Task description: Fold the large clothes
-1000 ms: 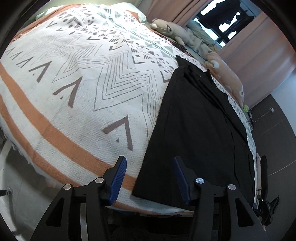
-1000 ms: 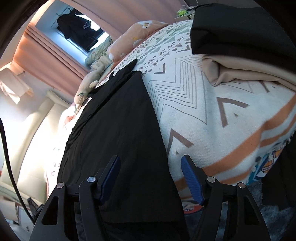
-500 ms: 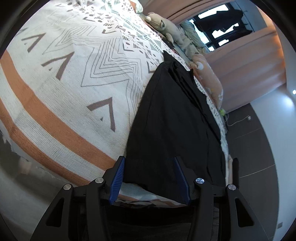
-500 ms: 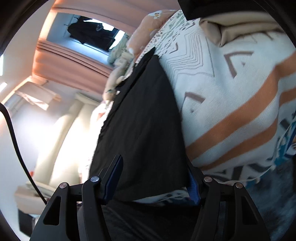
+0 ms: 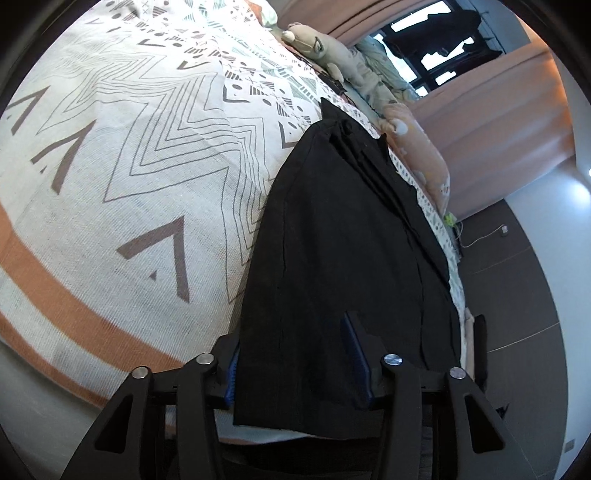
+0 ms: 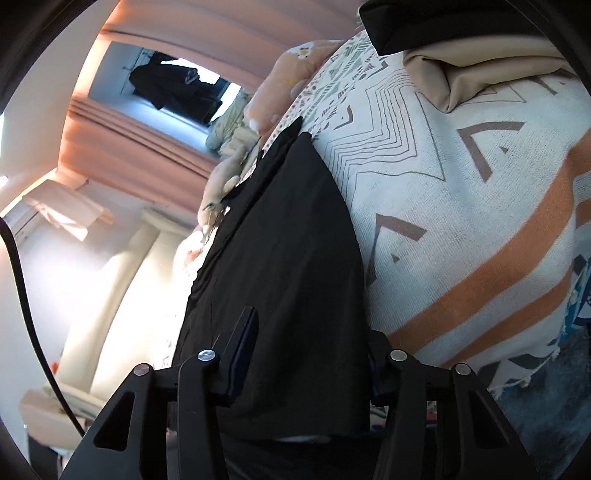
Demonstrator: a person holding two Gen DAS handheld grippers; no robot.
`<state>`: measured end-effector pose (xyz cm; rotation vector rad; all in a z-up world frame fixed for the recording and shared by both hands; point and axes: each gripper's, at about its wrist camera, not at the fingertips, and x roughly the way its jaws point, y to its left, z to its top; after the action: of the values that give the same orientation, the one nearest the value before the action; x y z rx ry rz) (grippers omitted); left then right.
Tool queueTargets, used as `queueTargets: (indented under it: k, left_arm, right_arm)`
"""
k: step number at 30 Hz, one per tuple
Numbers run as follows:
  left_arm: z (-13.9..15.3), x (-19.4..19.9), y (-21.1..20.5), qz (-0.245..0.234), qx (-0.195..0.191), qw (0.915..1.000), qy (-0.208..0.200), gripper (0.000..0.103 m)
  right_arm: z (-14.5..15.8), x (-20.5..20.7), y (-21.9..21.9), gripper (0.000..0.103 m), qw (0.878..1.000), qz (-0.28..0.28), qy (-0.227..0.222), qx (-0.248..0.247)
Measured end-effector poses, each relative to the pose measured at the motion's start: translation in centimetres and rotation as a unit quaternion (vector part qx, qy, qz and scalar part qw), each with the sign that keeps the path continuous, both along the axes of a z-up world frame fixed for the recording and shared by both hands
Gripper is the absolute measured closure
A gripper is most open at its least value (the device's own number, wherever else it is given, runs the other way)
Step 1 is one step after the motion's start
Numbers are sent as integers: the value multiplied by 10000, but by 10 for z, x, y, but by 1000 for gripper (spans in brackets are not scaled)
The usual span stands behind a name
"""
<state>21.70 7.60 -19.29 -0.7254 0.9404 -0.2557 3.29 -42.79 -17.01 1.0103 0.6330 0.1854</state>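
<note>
Black garment [image 5: 343, 236] runs lengthwise away from both grippers; left gripper [image 5: 295, 360] and right gripper [image 6: 306, 354] closing astride its near hem corners, not yet pinching.

One black garment [image 5: 343, 251] laid flat on one patterned bedspread [image 5: 122, 177]. Two grippers: left gripper [image 5: 295, 363], right gripper [image 6: 306, 354]. One folded beige cloth [image 6: 476, 79], far right. One folded black cloth [image 6: 436, 22] on top of it. Two plush toys, far side: one grey [image 5: 325, 50], one peach [image 5: 421, 155].
</note>
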Motion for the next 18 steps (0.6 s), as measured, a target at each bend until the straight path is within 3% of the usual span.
queueTargets:
  k: [3,5,9,18]
  left_arm:
    - [-5,5,-4,-8,115,9999,78,79]
    - [-9,7,-2,41,126,9998,169,94]
    - [1,-2,8,267,-240,9993,-85,100]
    - [55,-36,14,372,-410,9963,-654,101]
  right_arm:
    - [-1,9,3,80,9998,-74,154,-53]
    - [-1,12,2,87,9997,-119,226,-59]
    - [8,10,-2,97,9999,-77,28,65]
    - [80,-4,-1,98,9979,54,-646,-12]
